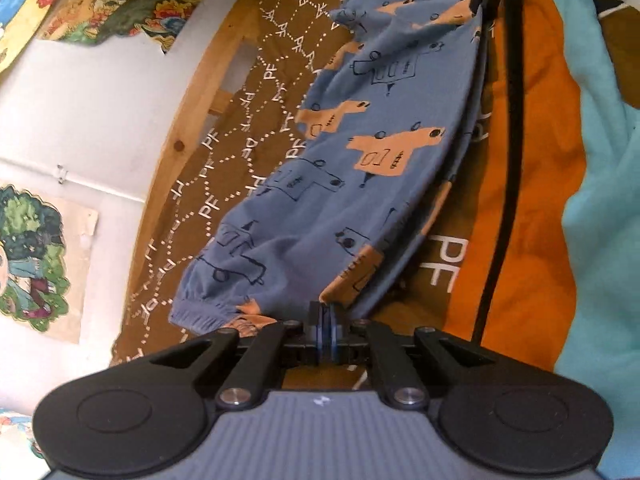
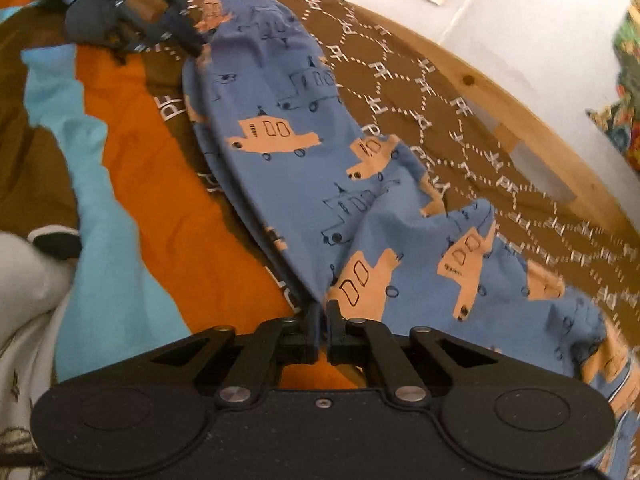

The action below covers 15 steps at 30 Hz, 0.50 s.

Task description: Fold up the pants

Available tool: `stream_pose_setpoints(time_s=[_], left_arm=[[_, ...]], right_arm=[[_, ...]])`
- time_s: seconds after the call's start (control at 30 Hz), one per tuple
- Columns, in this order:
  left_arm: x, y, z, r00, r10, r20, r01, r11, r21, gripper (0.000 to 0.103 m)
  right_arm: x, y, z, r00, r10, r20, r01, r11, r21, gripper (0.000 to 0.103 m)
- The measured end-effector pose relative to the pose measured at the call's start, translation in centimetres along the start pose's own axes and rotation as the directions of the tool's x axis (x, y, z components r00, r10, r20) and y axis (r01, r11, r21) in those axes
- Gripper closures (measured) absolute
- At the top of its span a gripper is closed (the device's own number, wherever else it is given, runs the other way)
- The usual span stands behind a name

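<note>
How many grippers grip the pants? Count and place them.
2. The left gripper clamps the pants beside the cuff; the right gripper clamps the other end's edge.

The pants (image 2: 320, 184) run off the bottom right edge of the right wrist view, so the waistband end isn't fully visible. The cuff corner disappears behind the left gripper (image 1: 327, 312). The wall posters (image 1: 32, 256) are cropped, and their edges are blurry.

Bed frame (image 1: 188, 128), wood, at 10 o'clock; white wall (image 1: 100, 100) w/ posters (image 1: 36, 260); brown patterned bedcover (image 2: 460, 128).
</note>
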State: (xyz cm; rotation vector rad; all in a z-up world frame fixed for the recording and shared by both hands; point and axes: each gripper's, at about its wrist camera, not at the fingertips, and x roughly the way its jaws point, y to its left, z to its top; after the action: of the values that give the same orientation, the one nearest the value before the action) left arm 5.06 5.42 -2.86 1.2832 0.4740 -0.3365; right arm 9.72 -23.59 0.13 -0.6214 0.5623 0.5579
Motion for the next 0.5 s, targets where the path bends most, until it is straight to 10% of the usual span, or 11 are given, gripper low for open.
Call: stream_pose_setpoints(time_s=[0.17, 0.33, 0.5], left_arm=[[-0.6, 1.8, 0.7, 0.999, -0.048, 0.006, 0.048, 0.983, -0.179, 0.037], [-0.8, 4.4, 3.9, 0.997, -0.058, 0.049, 0.073, 0.911, -0.406, 0.006], [1.0, 5.7, 10.3, 0.985, -0.113, 0.132, 0.167, 0.832, -0.53, 0.001]], right_arm=[[-2.3, -2.4, 0.2, 0.999, -0.035, 0.016, 0.033, 0.997, 0.068, 0.021], [-4.8, -6.0, -0.8, 0.985, -0.172, -0.015, 0.171, 0.964, 0.201, 0.001], [-6.3, -11.5, -3.9, 0.964, -0.25, -0.093, 0.265, 0.859, 0.438, 0.001]])
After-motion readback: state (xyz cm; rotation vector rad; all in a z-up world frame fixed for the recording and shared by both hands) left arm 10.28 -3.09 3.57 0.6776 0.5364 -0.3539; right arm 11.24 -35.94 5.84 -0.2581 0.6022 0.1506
